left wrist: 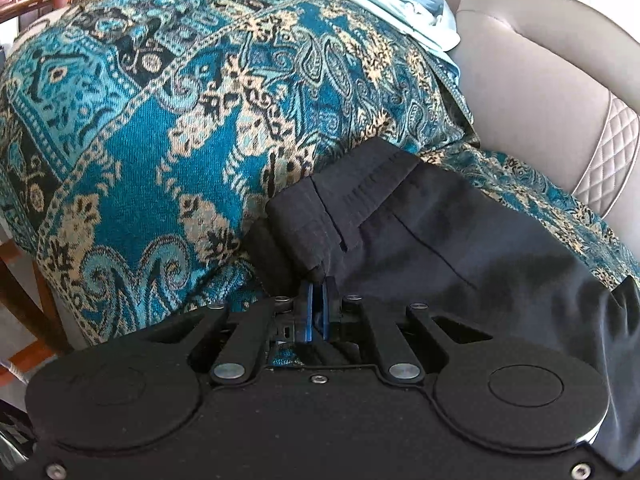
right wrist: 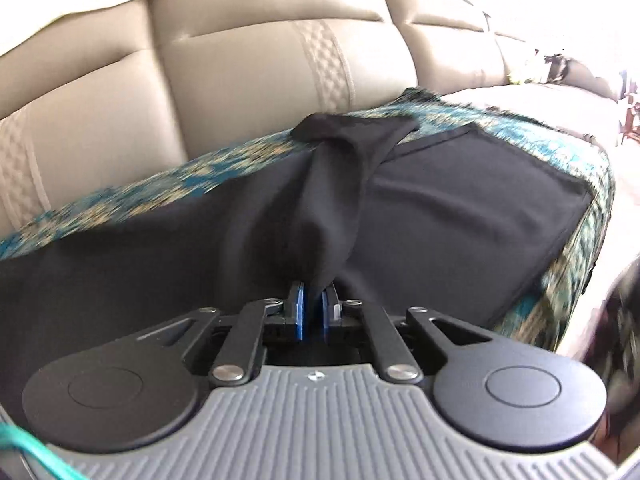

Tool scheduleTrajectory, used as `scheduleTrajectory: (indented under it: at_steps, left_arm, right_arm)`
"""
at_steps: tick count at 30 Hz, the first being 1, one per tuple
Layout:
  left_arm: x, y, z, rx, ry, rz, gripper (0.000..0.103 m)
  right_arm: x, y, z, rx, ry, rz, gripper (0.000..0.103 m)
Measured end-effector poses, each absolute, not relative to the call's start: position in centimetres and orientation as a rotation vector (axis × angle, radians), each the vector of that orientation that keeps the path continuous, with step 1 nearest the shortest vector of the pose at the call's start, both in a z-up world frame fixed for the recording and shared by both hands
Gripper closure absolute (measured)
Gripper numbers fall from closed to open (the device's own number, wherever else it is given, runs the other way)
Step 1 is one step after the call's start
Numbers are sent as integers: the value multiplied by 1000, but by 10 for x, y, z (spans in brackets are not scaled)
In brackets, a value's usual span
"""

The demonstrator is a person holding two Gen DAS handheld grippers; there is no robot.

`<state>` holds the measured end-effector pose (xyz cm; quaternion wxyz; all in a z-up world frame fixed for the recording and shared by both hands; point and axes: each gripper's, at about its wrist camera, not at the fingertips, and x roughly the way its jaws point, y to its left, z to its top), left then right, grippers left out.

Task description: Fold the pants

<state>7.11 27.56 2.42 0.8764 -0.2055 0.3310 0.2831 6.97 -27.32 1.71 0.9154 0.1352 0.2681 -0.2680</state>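
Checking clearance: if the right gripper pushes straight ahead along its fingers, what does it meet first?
The right gripper is shut on the pants, so bunched black cloth lies directly ahead. Beyond that, likely the patterned blanket, then the sofa backrest; depth is unclear.

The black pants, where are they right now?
The black pants lie on the teal patterned throw over the beige sofa, pinched by both the left gripper and right gripper.

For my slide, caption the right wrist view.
Right hand-held gripper pinches a bunched fold of black pants spread over a teal patterned throw on a beige sofa.
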Motion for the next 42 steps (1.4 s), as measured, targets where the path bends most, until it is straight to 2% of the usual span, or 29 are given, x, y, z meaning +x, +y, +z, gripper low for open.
scheduleTrajectory:
  at_steps: [2,3,6,8,9,12,13,16,18,19,20,22,25,31,32,33,34,36,42]
  left_arm:
    - [71,276,23,-435,698,591,96]
    - [71,276,23,-434,702,589,96]
    - [73,276,23,-426,712,589,96]
    - [75,276,22,-413,718,595,96]
    - [76,276,22,-409,720,596,96]
    - [77,275,22,-394,724,601,96]
    - [78,275,22,-389,726,603,96]
    - [81,275,22,-388,728,614,95]
    - [82,274,22,-388,731,623,95]
    - [82,273,22,-384,733,628,95]
    - [82,271,22,-378,735,633,95]
    - [84,269,21,-362,740,641,95]
    - [87,266,21,-341,745,654,95]
    - [94,264,20,-310,761,672,94]
    - [94,264,20,-309,763,674,94]
    - [95,264,20,-309,763,679,94]
    - [95,264,20,-308,763,681,94]
    - [96,263,19,-299,762,686,94]
    - [97,263,19,-299,762,680,94]
  right_arm:
    - [78,-293,17,281,553,-574,77]
    - [82,-302,17,274,553,-590,71]
    - [96,-333,19,256,562,-625,70]
    - [109,-355,19,223,581,-685,86]
    - [115,-367,18,212,597,-724,88]
    - [121,-408,16,230,605,-783,88]
    - [122,-421,19,255,601,-791,91]
    - [123,-448,28,414,558,-679,87]
    - [134,-450,37,411,518,-598,86]
    - [143,-446,42,369,504,-552,79]
    - [154,-443,46,326,508,-500,62]
    - [181,-436,52,250,535,-381,41]
    - [223,-423,51,123,607,-272,30]
    - [278,-425,24,63,745,-296,27]
    - [280,-428,23,70,728,-303,27]
    - [284,-431,23,79,737,-308,50]
    - [286,-434,24,87,733,-313,94]
    - [289,-443,28,112,733,-371,98]
    - [267,-481,39,249,672,-449,98]
